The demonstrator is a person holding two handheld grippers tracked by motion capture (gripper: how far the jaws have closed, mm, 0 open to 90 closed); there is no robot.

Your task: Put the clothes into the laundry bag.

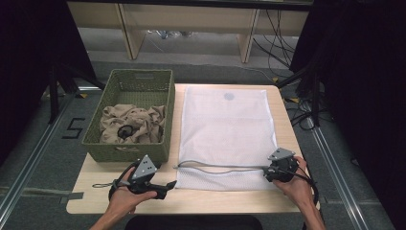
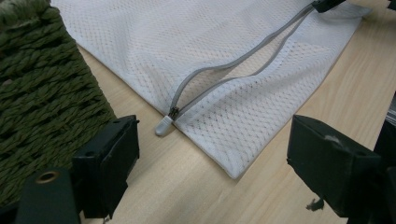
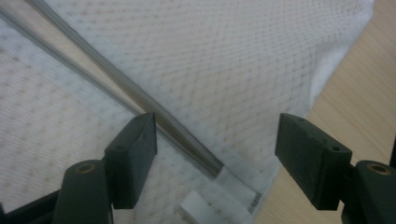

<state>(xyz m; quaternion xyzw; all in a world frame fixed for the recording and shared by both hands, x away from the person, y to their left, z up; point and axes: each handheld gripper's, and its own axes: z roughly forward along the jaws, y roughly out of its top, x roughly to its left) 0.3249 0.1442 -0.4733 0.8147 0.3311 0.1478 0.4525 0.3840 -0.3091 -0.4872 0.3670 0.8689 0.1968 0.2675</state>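
High view: white mesh laundry bag point(image 1: 225, 129) flat on desk point(image 1: 119, 199), beside green woven basket point(image 1: 129, 112) holding beige cloth point(image 1: 134, 124). Grey zipper point(image 2: 233, 65) partly undone near front edge, gaping; pull tab point(image 2: 164, 126) at bag's left corner. Left gripper point(image 2: 212, 158) released, fingers spread, facing pull tab. Right gripper point(image 3: 215, 149) released, fingers spread over zipper's far end at bag's right corner.

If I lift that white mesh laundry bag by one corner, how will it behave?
The white mesh laundry bag lies flat and thin, so it will probably droop limply. Its grey zipper stands open, so the mouth may gape and sag. It looks light; a push would likely bunch it up rather than slide it.
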